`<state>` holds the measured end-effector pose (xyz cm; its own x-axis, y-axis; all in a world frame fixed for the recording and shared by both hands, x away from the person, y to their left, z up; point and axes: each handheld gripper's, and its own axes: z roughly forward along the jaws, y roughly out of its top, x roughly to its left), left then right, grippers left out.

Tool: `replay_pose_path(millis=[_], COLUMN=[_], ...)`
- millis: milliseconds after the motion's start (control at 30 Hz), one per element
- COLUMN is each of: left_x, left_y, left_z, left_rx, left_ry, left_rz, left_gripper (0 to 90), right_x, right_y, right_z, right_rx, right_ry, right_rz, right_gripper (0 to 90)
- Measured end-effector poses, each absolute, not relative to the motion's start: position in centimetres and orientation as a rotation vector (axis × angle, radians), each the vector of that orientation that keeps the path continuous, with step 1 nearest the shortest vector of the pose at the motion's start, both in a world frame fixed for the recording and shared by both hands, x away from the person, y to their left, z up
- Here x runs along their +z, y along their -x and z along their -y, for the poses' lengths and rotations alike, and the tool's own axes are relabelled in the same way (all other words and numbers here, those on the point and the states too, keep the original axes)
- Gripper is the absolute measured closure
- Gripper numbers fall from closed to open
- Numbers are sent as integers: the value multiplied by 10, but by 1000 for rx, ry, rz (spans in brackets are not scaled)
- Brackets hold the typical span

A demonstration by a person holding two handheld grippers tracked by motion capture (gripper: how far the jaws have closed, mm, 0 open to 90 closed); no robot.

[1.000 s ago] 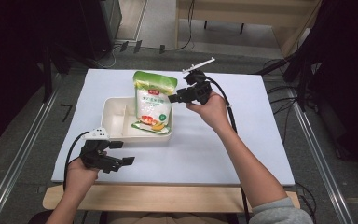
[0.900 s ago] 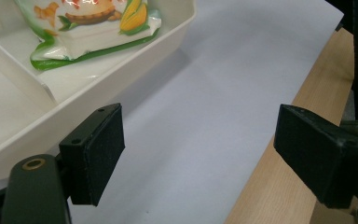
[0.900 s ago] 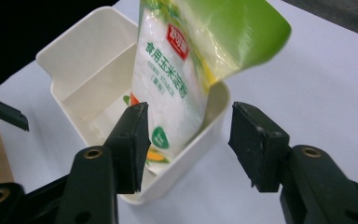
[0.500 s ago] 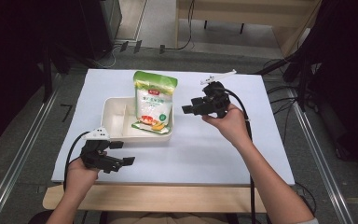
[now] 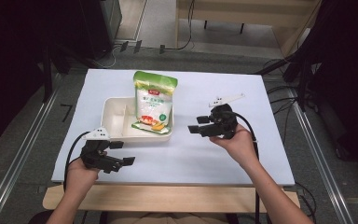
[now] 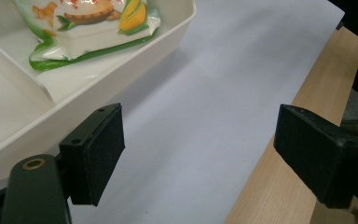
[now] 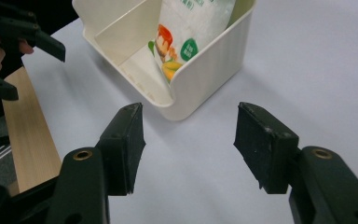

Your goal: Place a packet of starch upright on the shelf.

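Observation:
A green-and-white snack bag [image 5: 154, 100] stands in the right compartment of a cream divided bin [image 5: 113, 119] and leans on its far rim. My right gripper [image 5: 196, 125] hovers just right of the bin, pointing at it. Its jaws have just been opening and stand open with nothing between them. In the right gripper view, the gripper [image 7: 189, 140] faces the bin's corner [image 7: 209, 60] and the bag [image 7: 186, 28]. My left gripper [image 5: 125, 153] rests open near the table's front left. Its own view shows the gripper [image 6: 200, 154] empty beside the bin wall [image 6: 135, 60], with the bag's bottom [image 6: 93, 18] beyond.
A white sheet [image 5: 242, 154] covers the table, and bare wood [image 5: 168, 198] shows along the front edge. Metal rails run down both sides. Dark cabinets and cables lie beyond the far edge.
My right gripper has drawn back from the top of the bag, moving right and toward the front of the table. The bag stays standing in the bin. The left hand has not moved.

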<state>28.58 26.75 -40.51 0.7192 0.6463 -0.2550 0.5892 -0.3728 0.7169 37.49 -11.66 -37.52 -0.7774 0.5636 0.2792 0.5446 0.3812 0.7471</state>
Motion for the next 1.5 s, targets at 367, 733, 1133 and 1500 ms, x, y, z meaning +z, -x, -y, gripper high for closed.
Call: replay_pose_path(millis=[367,733,1133,1500], left_x=[-404,-404,-404,-404], left_y=[-285,-285,-285,-285], left_z=[-268,-267,-268,-267], left_rx=[85,86,83,83], left_ry=[-2073,-2093,-2087,-2083], left_rz=[-927,-918,-926,-926], left_gripper=[169,170,170,170], right_x=[-407,-433,-440,-440], right_y=[-364,-374,-375,-376], right_z=[108,99,100,101], right_rx=[1388,1325,1293,1290], right_ry=[-994,-1020,-1041,-1058], right_rz=[-2626,-2645,-2694,-2700], right_gripper=[396,400,388,386])
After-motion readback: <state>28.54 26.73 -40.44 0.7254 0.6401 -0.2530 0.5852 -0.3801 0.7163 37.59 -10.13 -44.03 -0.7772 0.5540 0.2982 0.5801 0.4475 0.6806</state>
